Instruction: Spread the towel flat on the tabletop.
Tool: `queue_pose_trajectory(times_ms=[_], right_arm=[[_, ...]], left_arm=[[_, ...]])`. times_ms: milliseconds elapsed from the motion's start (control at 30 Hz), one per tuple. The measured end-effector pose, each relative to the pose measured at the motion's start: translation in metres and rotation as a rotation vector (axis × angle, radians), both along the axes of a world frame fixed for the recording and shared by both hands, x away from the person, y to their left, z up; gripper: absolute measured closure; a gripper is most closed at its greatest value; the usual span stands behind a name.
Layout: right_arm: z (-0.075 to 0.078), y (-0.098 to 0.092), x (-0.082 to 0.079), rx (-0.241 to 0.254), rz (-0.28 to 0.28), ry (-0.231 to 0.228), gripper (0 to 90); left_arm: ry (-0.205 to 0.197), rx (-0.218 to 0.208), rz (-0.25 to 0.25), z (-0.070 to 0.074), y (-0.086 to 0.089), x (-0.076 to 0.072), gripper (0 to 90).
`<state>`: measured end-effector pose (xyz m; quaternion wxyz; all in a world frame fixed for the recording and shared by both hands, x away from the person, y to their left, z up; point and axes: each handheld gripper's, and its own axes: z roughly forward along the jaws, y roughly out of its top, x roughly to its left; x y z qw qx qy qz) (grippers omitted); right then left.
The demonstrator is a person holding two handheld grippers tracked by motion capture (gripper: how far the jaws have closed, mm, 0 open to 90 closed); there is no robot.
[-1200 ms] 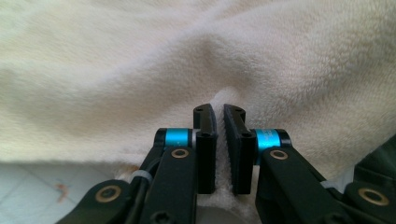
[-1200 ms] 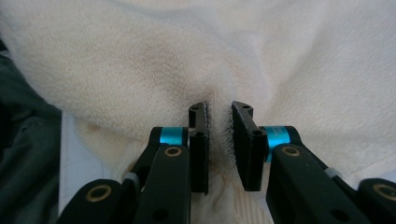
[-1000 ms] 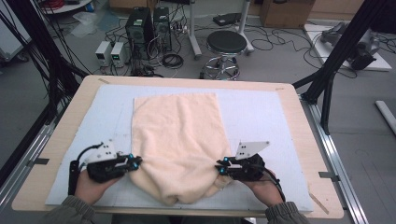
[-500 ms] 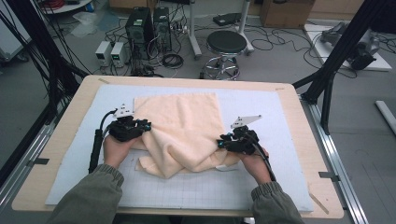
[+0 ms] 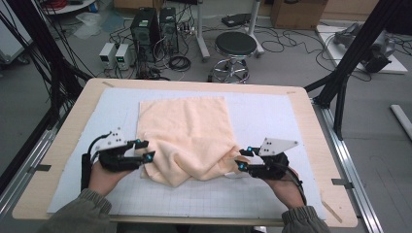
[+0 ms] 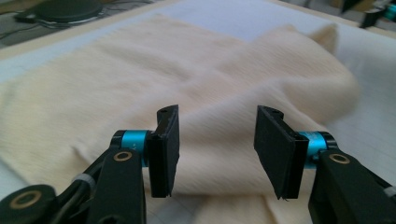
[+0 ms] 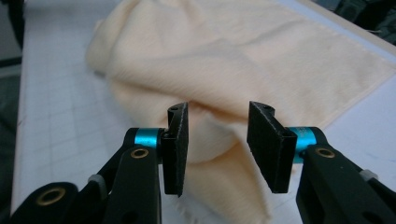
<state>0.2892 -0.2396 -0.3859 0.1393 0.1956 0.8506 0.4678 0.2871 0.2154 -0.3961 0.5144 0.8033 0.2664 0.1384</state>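
A cream towel (image 5: 187, 138) lies on the pale gridded mat (image 5: 272, 121) that covers the table (image 5: 311, 121), roughly at its middle, with its far half spread flat and its near half bunched into a loose hump. Judging from how it lies, the fold looks about half done: the near end has been brought up over the cloth and let go, but it sits in a soft, rounded heap with one corner poking out near the right side instead of lying flat and edge to edge. Smoothing that hump, squaring the edges and probably a further fold appear to be what is left. The left tongs (image 5: 145, 150) sit just beside the towel's near left edge and the right tongs (image 5: 239, 160) just beside its near right corner. Both sets of jaws have just been opening and now stand released; the left tongs view (image 6: 217, 144) and the right tongs view (image 7: 217, 144) show bare cloth beyond the gap and nothing pinched between the pads. The towel's long axis runs away from the person toward the far edge of the table, its straight, flat short end pointing away and its rumpled, doubled end pointing back at the person's hands.
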Motion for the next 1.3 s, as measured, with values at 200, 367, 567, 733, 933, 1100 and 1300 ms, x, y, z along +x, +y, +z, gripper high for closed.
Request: queue_pose_trajectory(times_ms=[200, 367, 567, 733, 933, 1100, 1300], right_arm=[[-0.023, 0.009, -0.007, -0.084, 0.063, 0.021, 58.2], [-0.044, 0.024, 0.011, -0.190, 0.061, 0.062, 59.3], [-0.055, 0.023, 0.023, -0.143, 0.069, 0.164, 78.4], [-0.048, 0.023, 0.013, -0.135, 0.092, 0.172, 85.1], [-0.022, 0.022, -0.026, -0.088, 0.168, 0.147, 85.2], [-0.005, 0.026, -0.066, -0.045, 0.261, 0.135, 81.9], [0.009, 0.032, -0.079, -0.039, 0.286, 0.050, 70.1]], left_arm=[[0.052, 0.139, -0.139, -0.030, -0.013, -0.017, 47.9], [0.064, 0.240, -0.169, -0.045, -0.028, -0.008, 51.8], [0.092, 0.201, -0.155, -0.043, -0.028, -0.003, 78.9], [0.072, 0.147, -0.126, -0.022, -0.020, -0.017, 83.1], [0.019, 0.065, -0.113, 0.013, 0.002, -0.054, 83.5], [0.005, 0.036, -0.114, 0.028, 0.018, -0.082, 83.3], [0.045, 0.034, -0.097, 0.013, 0.019, -0.081, 60.9]])
